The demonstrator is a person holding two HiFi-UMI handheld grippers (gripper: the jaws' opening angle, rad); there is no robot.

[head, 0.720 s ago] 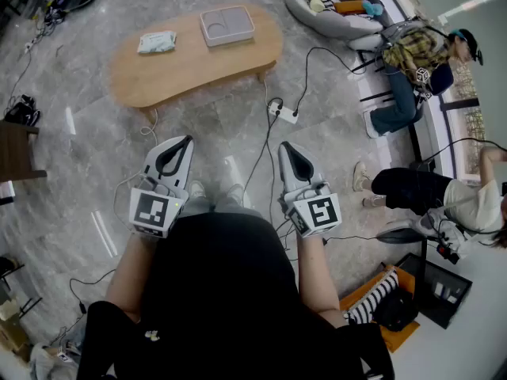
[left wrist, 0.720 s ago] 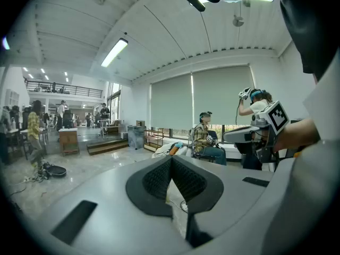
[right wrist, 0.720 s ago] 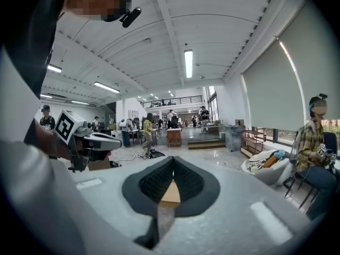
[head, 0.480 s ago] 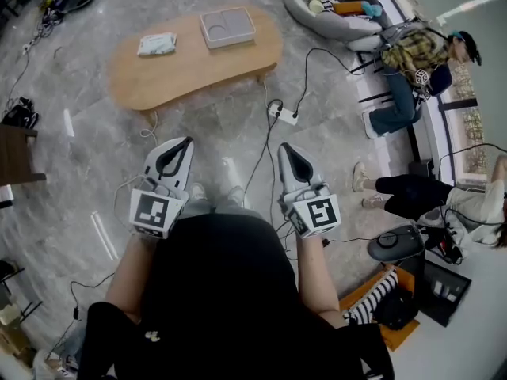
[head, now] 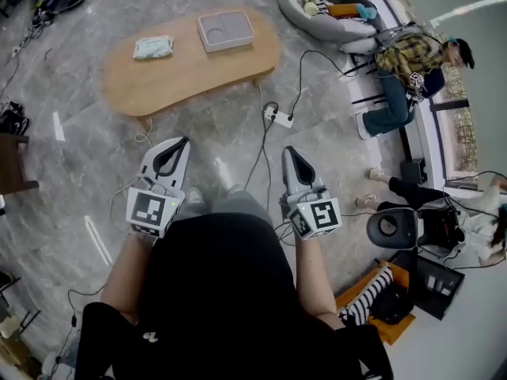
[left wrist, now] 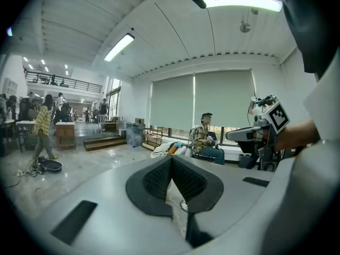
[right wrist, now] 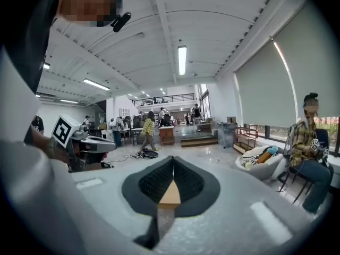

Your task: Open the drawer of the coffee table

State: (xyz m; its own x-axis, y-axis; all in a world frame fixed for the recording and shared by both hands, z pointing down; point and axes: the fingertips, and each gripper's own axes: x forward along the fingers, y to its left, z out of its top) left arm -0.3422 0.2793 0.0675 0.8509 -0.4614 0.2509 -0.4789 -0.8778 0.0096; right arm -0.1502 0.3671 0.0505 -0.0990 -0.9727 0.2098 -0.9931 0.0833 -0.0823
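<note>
A low wooden coffee table with rounded ends stands on the marble floor ahead of me in the head view; a sliver of its top shows between the right gripper's pads. No drawer is visible from here. My left gripper and right gripper hang side by side in front of my body, well short of the table, both shut with nothing between the pads. In the left gripper view the left gripper has its tips together; in the right gripper view the right gripper likewise.
On the table lie a grey tray and a pack of wipes. A power strip with cables lies on the floor between me and the table. A seated person and a bean bag are at the right.
The view has shifted slightly; table and floor items sit a little further left and up. Both grippers keep their pose. A person at the right edge has moved away.
</note>
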